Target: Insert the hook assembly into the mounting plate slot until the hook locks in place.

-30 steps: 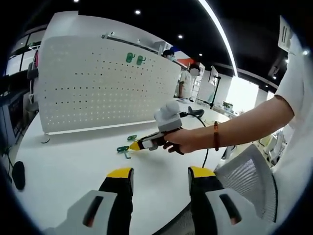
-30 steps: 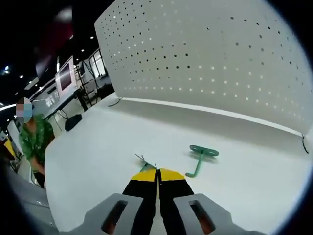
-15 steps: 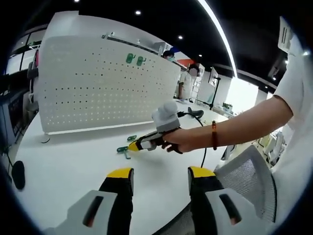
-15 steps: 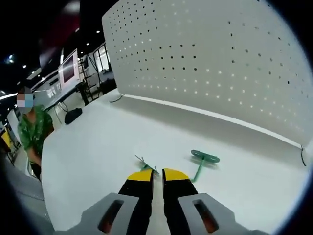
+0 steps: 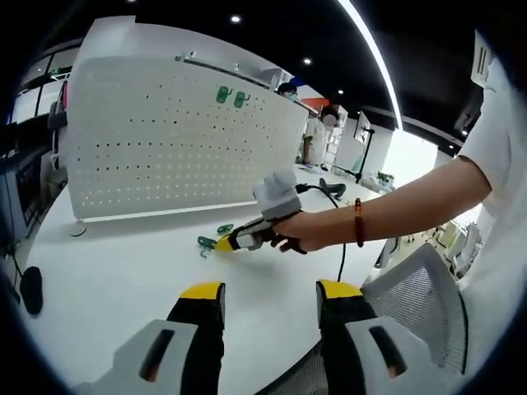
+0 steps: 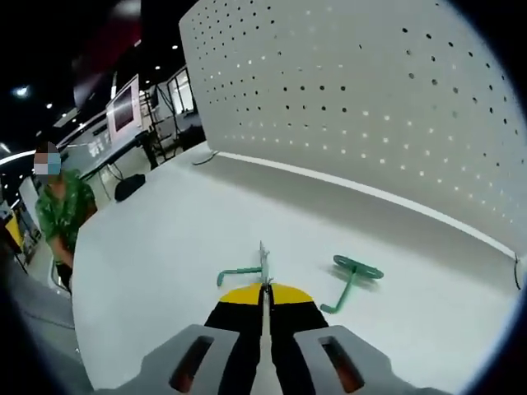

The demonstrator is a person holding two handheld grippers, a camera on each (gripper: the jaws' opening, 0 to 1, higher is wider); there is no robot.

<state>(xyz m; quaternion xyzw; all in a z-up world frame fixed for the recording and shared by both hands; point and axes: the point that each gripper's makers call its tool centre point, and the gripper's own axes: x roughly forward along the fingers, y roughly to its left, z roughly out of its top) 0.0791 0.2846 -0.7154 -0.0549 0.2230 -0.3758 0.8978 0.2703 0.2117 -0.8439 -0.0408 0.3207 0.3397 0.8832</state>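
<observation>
A green hook (image 6: 244, 272) sits pinched at our right gripper (image 6: 265, 290), its jaws pressed together on the hook's thin metal end, which sticks up above the yellow tips while the green arm juts out to one side, clear of the white table (image 6: 165, 271). In the left gripper view we see that same right gripper (image 5: 224, 244) reaching in, a person's hand (image 5: 300, 237) wrapped round its handle, the hook (image 5: 206, 243) a small green shape at its tip, low over the table (image 5: 107, 271). A second green hook (image 6: 352, 278) lies flat on the table just beside, one end turned toward the white pegboard (image 6: 370, 107); we spot it past the right gripper in the left gripper view (image 5: 225, 228). The pegboard (image 5: 165, 140) stands upright along the far edge, two green hooks (image 5: 226, 98) already hanging near its top. Our left gripper (image 5: 270, 290) hovers well back, jaws spread wide with nothing between them. A person in a green top (image 6: 66, 218) stands off beyond the table.
</observation>
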